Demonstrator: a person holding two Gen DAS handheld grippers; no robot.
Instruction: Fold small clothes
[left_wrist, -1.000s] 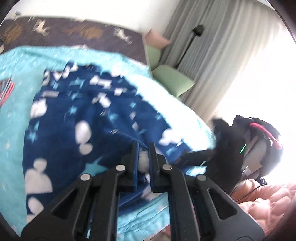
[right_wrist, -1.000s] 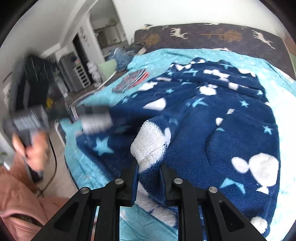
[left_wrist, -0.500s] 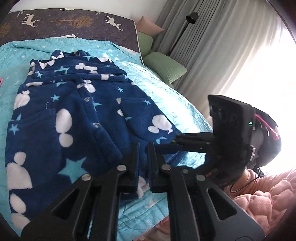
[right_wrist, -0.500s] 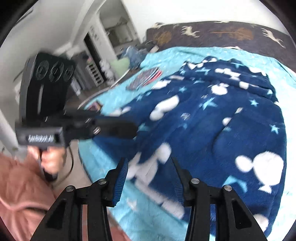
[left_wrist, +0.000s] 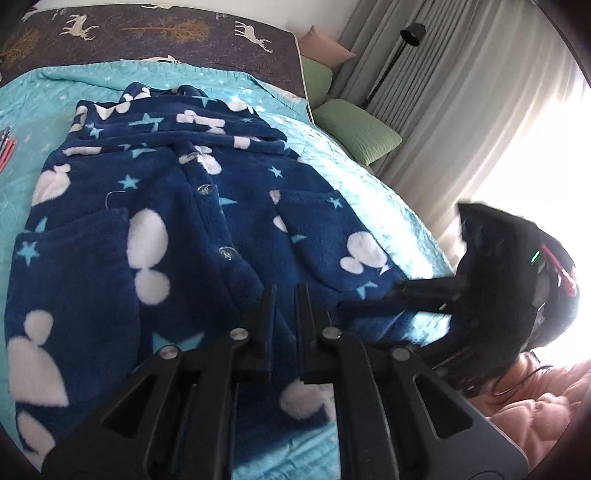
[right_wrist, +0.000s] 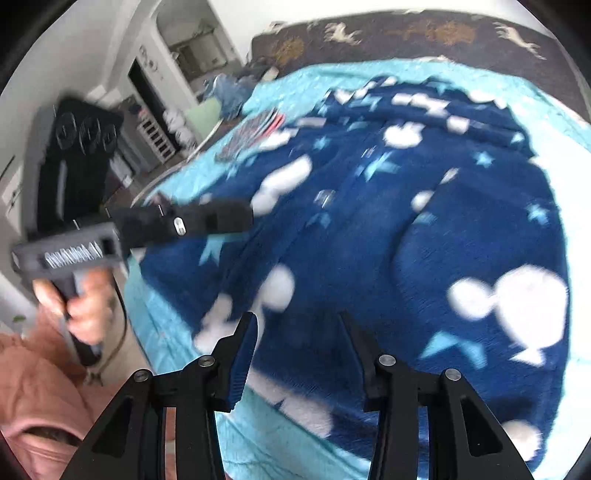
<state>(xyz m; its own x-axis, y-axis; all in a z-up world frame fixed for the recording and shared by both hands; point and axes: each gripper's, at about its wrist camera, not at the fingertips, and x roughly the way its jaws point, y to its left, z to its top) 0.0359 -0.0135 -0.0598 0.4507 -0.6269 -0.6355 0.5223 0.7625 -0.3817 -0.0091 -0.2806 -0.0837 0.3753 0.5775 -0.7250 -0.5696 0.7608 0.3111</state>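
1. Left gripper: jaws stood narrow, nearly together, with a fold of the fleece hem pinched between them at the near edge of the bed. From the right wrist view the same tool lay low over the garment's left side, gripped by the person's left hand.

2. Right gripper: jaws stood wide apart, nothing between them, hovering just above the hem near the near edge. In the left wrist view it reached in from the window side; the frame was blurred there.

3. Garment: a navy fleece jacket with white blobs and pale blue stars lay front up, spread across the turquoise bedspread, collar toward the headboard, hem toward the near edge. 2 patch pockets and at least 2 clear buttons showed down the placket.

4. Handling, judged: thick plush, soft and floppy, light for its bulk, not fragile. Pile should grip the pads well; slipping seemed unlikely. It would sag and bunch if lifted by 1 point, so 2 holds suited it.

5. Where to take hold, judged: hem corners or side seams, biting through both layers; avoid buttons and pocket mouths, which catch only 1 layer.

6. Beyond: green pillows and curtains by the far right corner; a striped item near the left edge.
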